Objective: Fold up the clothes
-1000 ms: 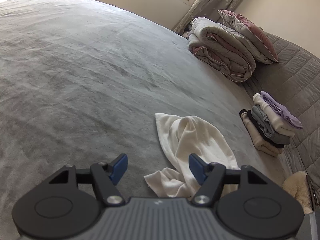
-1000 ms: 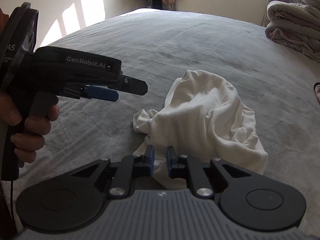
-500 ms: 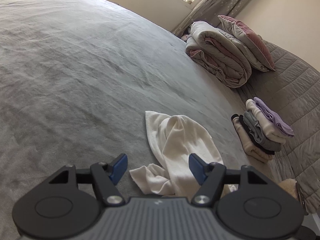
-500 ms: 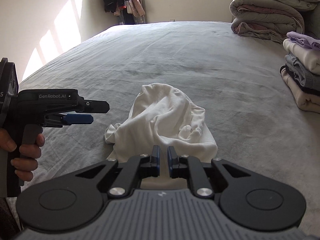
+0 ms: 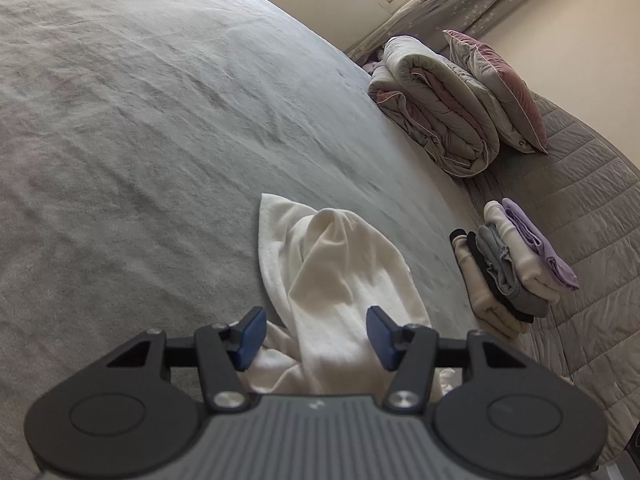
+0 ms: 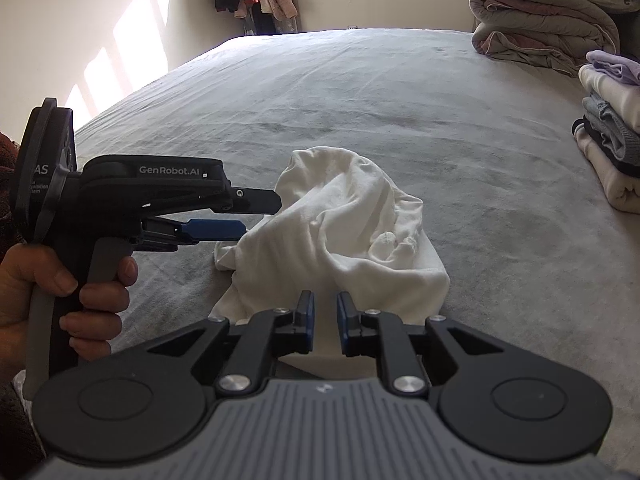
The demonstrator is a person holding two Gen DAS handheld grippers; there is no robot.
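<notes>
Approach has advanced over the last second: left gripper (image 5: pixel 312 334), jaws spread wide, now straddles the near edge of the crumpled white garment (image 6: pixel 344 224) on the grey bed (image 6: pixel 400 92), while right gripper (image 6: pixel 323 322), jaws narrowly parted and empty, hovers above its hem, so grasping for unfolding appears imminent.

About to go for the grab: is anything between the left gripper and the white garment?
Nothing visible. The left gripper is open right over the near end of the white garment, with only cloth and bedspread between its fingers. The folded stack sits off to the right, clear of the path.
</notes>
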